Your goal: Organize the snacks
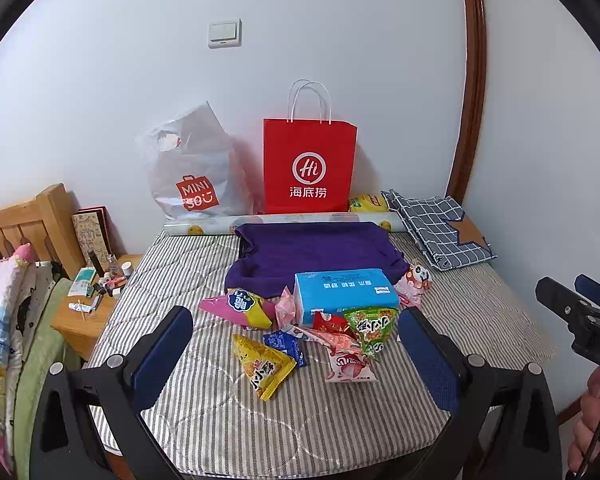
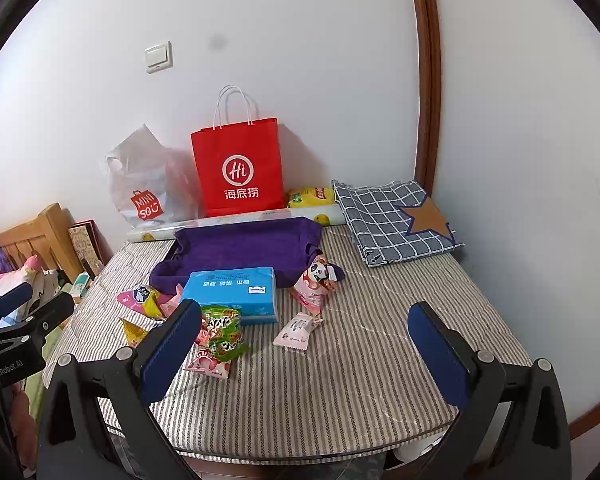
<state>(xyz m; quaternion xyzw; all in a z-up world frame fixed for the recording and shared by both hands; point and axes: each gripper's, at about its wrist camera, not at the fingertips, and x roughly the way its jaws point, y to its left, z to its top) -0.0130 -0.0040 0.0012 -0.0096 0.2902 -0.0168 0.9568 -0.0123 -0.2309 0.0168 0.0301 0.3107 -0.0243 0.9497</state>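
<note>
Snack packets lie scattered on a striped table cover (image 1: pixel 204 420): a yellow triangular pack (image 1: pixel 262 364), a green pack (image 1: pixel 370 326), a pink-and-yellow pack (image 1: pixel 242 306), a small blue pack (image 1: pixel 286 346) and pink sweets (image 1: pixel 350 366). A blue tissue pack (image 1: pixel 344 290) sits behind them, a panda packet (image 2: pixel 318 282) to its right. A purple cloth tray (image 2: pixel 240 250) lies further back. My left gripper (image 1: pixel 296 354) hovers open above the pile's near side. My right gripper (image 2: pixel 304 348) is open above bare cover, a pink sweet (image 2: pixel 298 330) between its fingers' line of sight.
A red paper bag (image 1: pixel 310 166) and a white plastic bag (image 1: pixel 192 172) lean on the back wall. A checked cloth (image 2: pixel 392 220) and yellow packet (image 2: pixel 310 196) lie at the back right. A wooden side table (image 1: pixel 86 312) with small bottles stands left.
</note>
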